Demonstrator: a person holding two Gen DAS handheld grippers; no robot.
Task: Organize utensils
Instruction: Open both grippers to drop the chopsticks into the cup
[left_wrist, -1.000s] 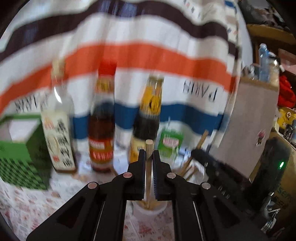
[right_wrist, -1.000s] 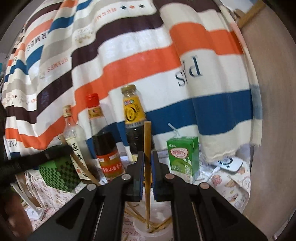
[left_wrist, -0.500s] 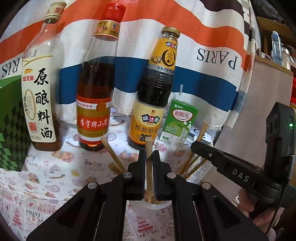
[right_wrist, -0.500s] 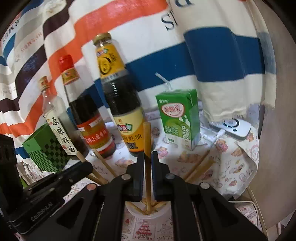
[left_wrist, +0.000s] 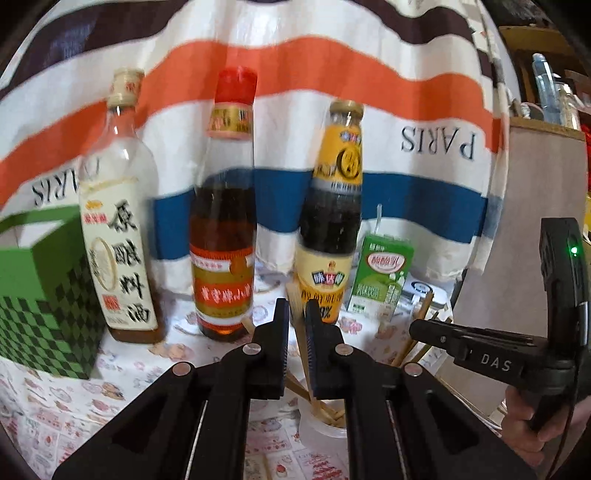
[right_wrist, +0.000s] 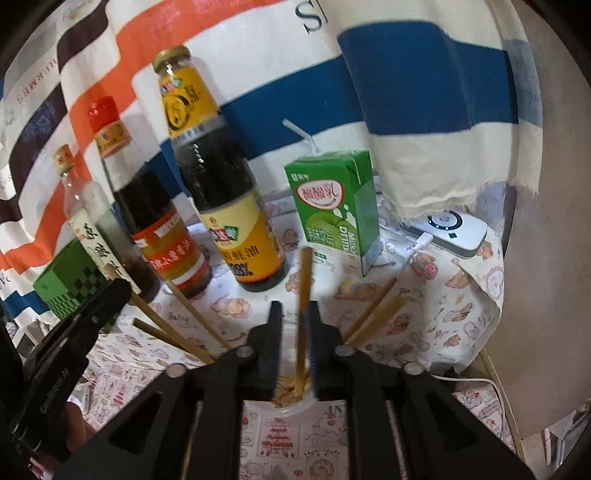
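A small white cup (left_wrist: 321, 428) holds several wooden chopsticks; it also shows in the right wrist view (right_wrist: 291, 400). My left gripper (left_wrist: 296, 325) stands just above the cup, jaws slightly apart, with a chopstick (left_wrist: 300, 332) loose between them and leaning in the cup. My right gripper (right_wrist: 294, 321) is over the same cup, jaws slightly apart around another chopstick (right_wrist: 303, 295) that stands in the cup. Each gripper appears at the edge of the other's view.
Three sauce bottles (left_wrist: 328, 221) stand in a row behind the cup, with a green milk carton (right_wrist: 336, 210) to their right and a green checkered box (left_wrist: 40, 291) to the left. A white device (right_wrist: 448, 229) with a cable lies at the right. A striped cloth hangs behind.
Both grippers' jaws have parted a little, letting go of their chopsticks, which now stand in the cup. The left gripper has pulled back and up.
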